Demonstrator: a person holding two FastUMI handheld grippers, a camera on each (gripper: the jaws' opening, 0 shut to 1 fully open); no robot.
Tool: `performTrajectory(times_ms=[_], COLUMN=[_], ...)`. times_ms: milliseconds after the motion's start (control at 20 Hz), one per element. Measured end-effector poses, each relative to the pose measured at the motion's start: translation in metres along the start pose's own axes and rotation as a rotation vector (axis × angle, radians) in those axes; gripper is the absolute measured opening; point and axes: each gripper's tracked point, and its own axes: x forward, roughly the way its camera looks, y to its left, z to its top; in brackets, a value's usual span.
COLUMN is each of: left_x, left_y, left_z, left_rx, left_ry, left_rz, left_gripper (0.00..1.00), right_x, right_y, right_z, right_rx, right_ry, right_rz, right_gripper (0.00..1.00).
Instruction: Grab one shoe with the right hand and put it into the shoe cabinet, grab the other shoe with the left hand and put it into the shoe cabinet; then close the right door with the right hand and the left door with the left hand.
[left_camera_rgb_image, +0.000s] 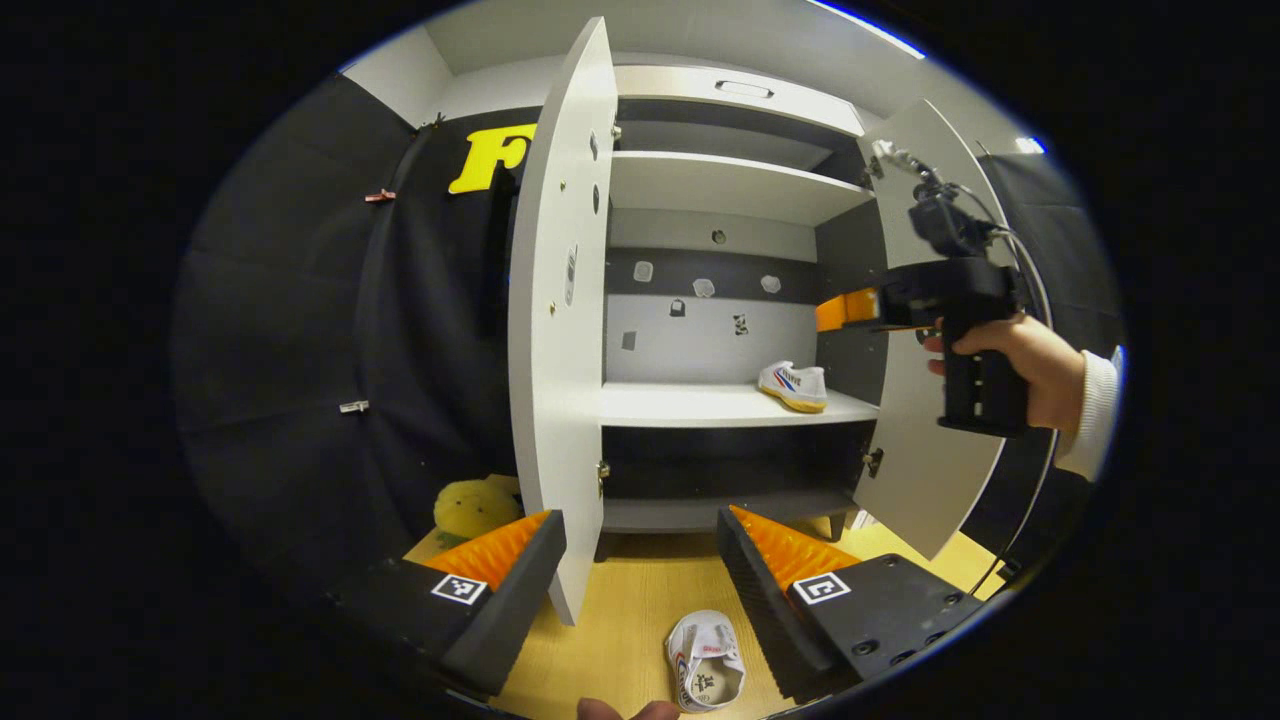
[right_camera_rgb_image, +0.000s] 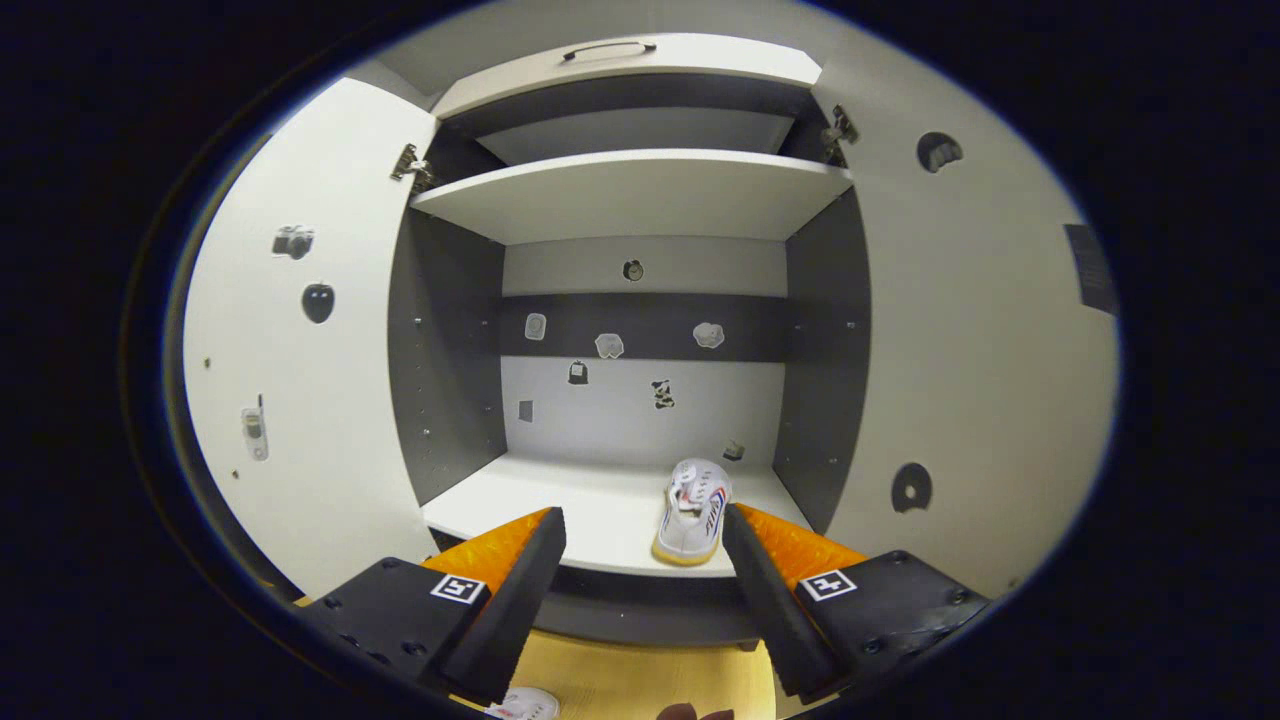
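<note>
On the floor just in front of the cabinet sits the second shoe, right between the left gripper fingers as that view sees it, but lower down and not touched yet, so those fingers are spread wide with nothing in them. Its long axis runs near to far, and the open collar looks to be at the near end with the toe aimed at the cabinet, though the fisheye edge makes that a bit iffy. The first shoe is already on the middle shelf, over on the right, lying lengthwise front to back near the front edge. The right gripper hangs in front of it, fingers apart, gripping nothing; the shoe just sits beside one finger in that view. Both doors are swung open, left door and right door. Handling-wise I'd guess a small canvas sneaker like this is light and soft up top with a stiffer rubber sole, so it'll squash a little. Pinching across the heel or the collar rim seems safest, since the toe could flop.
</note>
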Motion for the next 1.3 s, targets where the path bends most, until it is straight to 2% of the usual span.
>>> performTrajectory(times_ms=[250, 500, 600, 750, 850, 1050, 1200, 1300], left_x=[-0.002, 0.002, 0.008, 0.021, 0.03, 0.055, 0.08, 0.093], left_y=[-0.018, -0.04, -0.044, -0.042, -0.044, -0.049, -0.051, -0.052], left_z=[-0.068, -0.162, -0.196, -0.243, -0.268, -0.296, -0.3, -0.303], left_rx=[0.013, 0.109, 0.122, 0.14, 0.143, 0.102, 0.088, 0.091], left_ry=[0.065, 0.204, 0.268, 0.362, 0.409, 0.462, 0.445, 0.447], left_rz=[-0.068, -0.157, -0.179, -0.173, -0.186, -0.196, -0.186, -0.181], left_gripper=[0.95, 0.93, 0.89, 0.73, 0.7, 0.67, 0.67, 0.63], right_x=[-0.083, -0.126, -0.136, -0.148, -0.153, -0.16, -0.162, -0.162], right_y=[0.0, -0.006, -0.009, -0.02, -0.03, -0.052, -0.075, -0.087], right_z=[-0.028, -0.03, -0.024, -0.009, 0.002, 0.011, 0.013, 0.012], right_rx=[0.0, -0.002, 0.004, 0.01, 0.001, 0.005, -0.006, -0.01], right_ry=[0.02, 0.015, 0.004, -0.025, -0.053, -0.072, -0.07, -0.068], right_rz=[0.019, 0.035, 0.041, 0.029, 0.011, -0.038, -0.09, -0.125], right_gripper=[0.98, 0.98, 0.98, 0.98, 0.98, 0.98, 0.98, 0.98])
